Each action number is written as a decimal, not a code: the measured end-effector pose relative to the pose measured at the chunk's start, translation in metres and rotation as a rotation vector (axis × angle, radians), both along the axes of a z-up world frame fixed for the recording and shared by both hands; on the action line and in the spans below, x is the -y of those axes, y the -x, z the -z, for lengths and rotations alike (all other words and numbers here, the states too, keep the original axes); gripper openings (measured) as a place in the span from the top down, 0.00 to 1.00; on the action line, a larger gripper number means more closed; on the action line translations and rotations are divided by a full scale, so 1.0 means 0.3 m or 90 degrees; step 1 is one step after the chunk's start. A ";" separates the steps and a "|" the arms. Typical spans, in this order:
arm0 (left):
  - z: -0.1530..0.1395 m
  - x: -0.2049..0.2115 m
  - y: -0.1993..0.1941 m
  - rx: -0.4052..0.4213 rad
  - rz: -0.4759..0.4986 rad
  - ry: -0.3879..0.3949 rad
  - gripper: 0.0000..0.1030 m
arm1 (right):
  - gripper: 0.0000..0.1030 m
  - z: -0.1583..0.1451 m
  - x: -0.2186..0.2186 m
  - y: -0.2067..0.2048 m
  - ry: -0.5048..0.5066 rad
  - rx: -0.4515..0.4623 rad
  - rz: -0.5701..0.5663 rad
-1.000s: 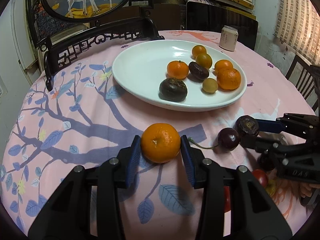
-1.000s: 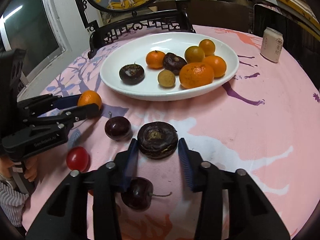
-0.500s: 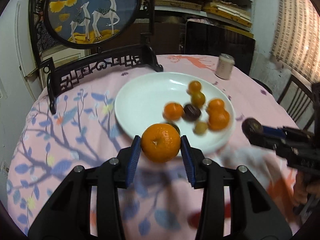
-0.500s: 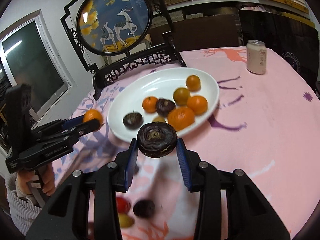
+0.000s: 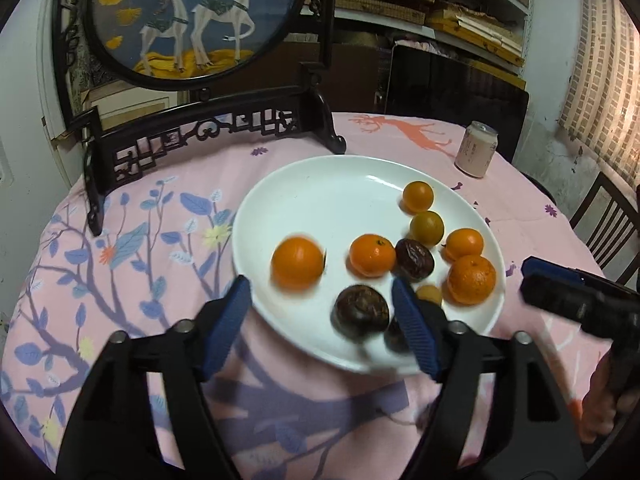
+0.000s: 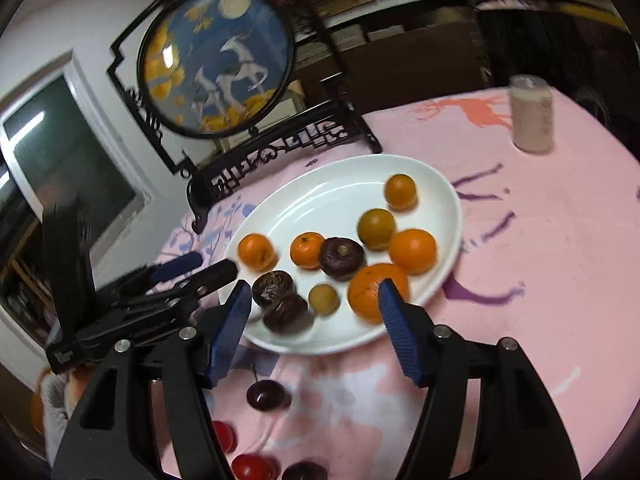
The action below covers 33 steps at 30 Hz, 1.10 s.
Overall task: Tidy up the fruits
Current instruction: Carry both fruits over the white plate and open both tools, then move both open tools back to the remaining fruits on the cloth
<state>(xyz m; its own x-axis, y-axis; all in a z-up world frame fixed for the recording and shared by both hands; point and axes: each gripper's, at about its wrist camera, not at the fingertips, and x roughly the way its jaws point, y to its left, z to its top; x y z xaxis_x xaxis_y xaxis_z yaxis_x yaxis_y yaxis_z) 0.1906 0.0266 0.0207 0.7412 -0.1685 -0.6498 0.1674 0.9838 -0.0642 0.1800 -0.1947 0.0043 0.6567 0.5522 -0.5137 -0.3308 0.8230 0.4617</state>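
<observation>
A blurred orange (image 5: 297, 263) sits at the left of the white plate (image 5: 320, 184), clear of the left tongs (image 5: 322, 322), whose jaws have just been opening and stand released. The right tongs (image 6: 312, 312), also just opening and empty, hang over a dark fruit (image 6: 285, 311) at the plate's near edge. Cherries (image 6: 265, 395) lie on the pink worktop (image 6: 540, 280).

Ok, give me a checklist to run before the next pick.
1. Left gripper free: ok, jaws have just been opening, nothing gripped.
2. Right gripper free: ok, jaws have just been opening, nothing gripped.
3. Leftmost orange at rest on plate: cannot tell, it is blurred.
4. Room on plate: ok, far side bare.
5. All fruit on plate: not ok, dark cherry and red fruits lie on the tablecloth.
</observation>
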 end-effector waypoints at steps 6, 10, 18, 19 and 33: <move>0.034 -0.033 0.135 0.000 -0.020 -0.010 0.16 | 0.27 0.051 0.065 0.105 -0.007 -0.023 0.018; 0.061 -0.023 0.246 0.009 -0.025 -0.050 0.07 | 0.18 0.068 0.101 0.189 -0.004 -0.020 0.032; 0.058 0.003 0.301 0.033 -0.015 -0.070 0.05 | 0.12 0.068 0.169 0.224 -0.048 -0.017 0.065; 0.063 -0.001 0.295 0.027 -0.018 -0.071 0.05 | 0.12 0.073 0.156 0.227 -0.041 -0.020 0.049; 0.081 -0.013 0.285 0.006 -0.031 -0.074 0.05 | 0.37 0.166 0.079 0.288 -0.062 -0.112 -0.057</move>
<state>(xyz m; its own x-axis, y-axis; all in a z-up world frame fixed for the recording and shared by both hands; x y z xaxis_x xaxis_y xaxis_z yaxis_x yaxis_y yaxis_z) 0.1052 0.0303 -0.0036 0.7525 -0.0560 -0.6562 0.1189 0.9916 0.0517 0.0936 -0.2185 -0.0455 0.5078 0.6568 -0.5575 -0.3085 0.7429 0.5941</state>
